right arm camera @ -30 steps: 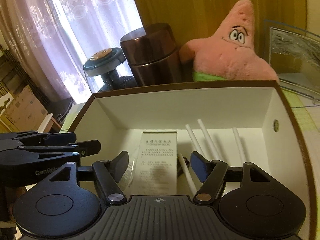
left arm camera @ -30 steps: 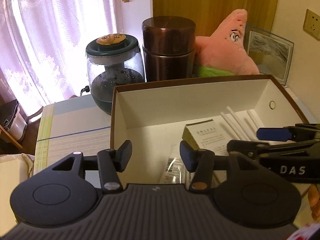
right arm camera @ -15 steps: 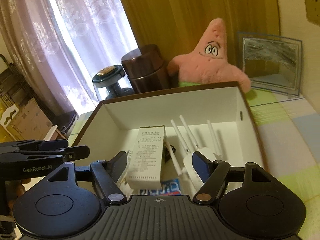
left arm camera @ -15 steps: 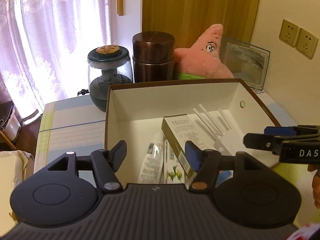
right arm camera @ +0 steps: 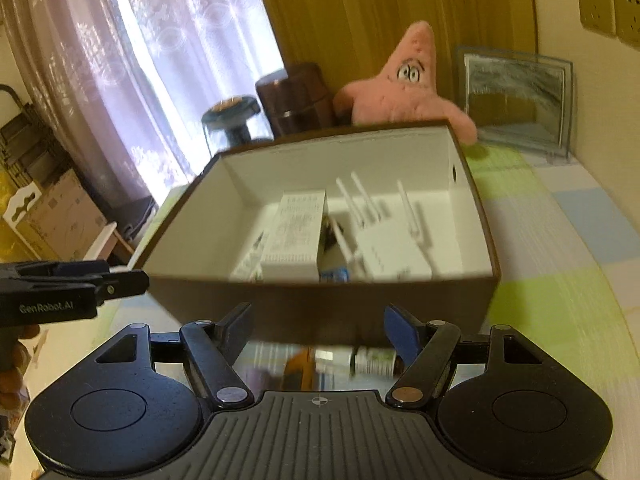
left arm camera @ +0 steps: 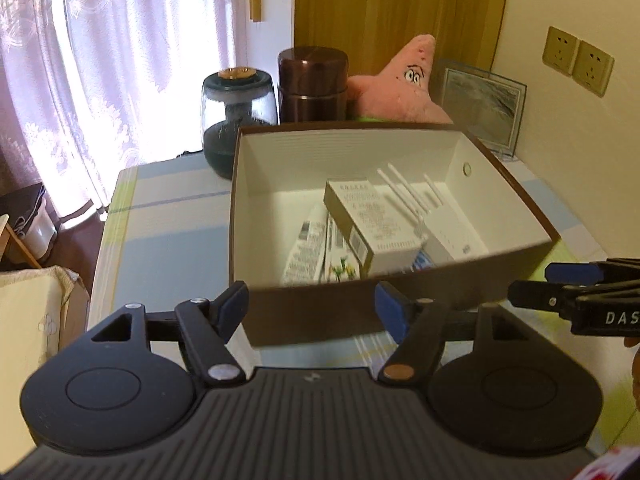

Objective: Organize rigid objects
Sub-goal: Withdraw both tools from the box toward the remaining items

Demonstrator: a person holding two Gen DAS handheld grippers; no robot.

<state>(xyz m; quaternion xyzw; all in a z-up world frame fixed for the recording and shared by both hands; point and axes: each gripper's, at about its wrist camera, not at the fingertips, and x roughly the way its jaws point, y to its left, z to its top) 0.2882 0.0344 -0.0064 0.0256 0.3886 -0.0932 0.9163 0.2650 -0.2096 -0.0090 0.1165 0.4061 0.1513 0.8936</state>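
Note:
A brown box [left arm camera: 236, 200] with a white inside stands on the checked tablecloth. In it lie a white printed carton [left arm camera: 372, 220], a white router with antennas [left arm camera: 440, 236] and some flat packets [left arm camera: 308, 244]. My left gripper [left arm camera: 312, 308] hovers just before the box's near wall, its jaws opening, with nothing between them. My right gripper [right arm camera: 320, 326] is open and empty before the same wall of the box [right arm camera: 476, 200], with the carton [right arm camera: 296, 232] and router [right arm camera: 384, 248] beyond. Each gripper shows at the edge of the other's view: the right gripper [left arm camera: 532, 282], the left gripper [right arm camera: 128, 274].
Behind the box stand a glass jar [left arm camera: 238, 120], a brown canister [left arm camera: 312, 84], a pink star plush [left arm camera: 404, 88] and a picture frame [left arm camera: 480, 108]. A blurred small bottle [right arm camera: 372, 360] lies on the table under my right gripper. The table's edge and a curtain are at left.
Both grippers have drawn back from over the box's inside to in front of its near wall, which now shows. The left jaws have spread wider.

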